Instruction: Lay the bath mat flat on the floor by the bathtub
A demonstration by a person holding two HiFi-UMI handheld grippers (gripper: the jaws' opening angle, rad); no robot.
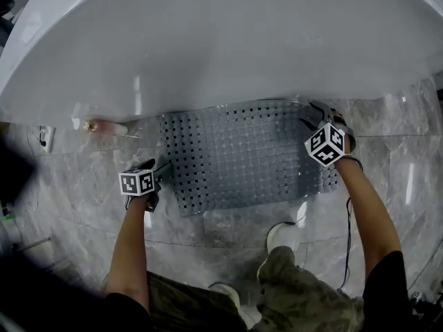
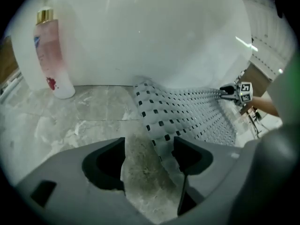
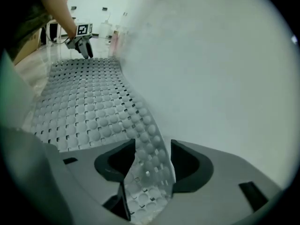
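Looking down, you've got the gray perforated bath mat (image 1: pixel 242 154) on the marble floor (image 1: pixel 228 234), right against the white bathtub (image 1: pixel 221 40). Its far edge is cut off under the tub's rim in head view, & both gripper views show that edge curling up the tub wall. Your left gripper (image 2: pixel 149 153): jaws spread, mostly bare floor btw them, mat's corner just beside one jaw; can't tell if it touches. Your right gripper (image 3: pixel 153 161): jaws spread too, the mat's raised far corner btw them, not pinched. A pink bottle (image 2: pixel 51 55) stands by the tub left of the mat, half hidden in head view.
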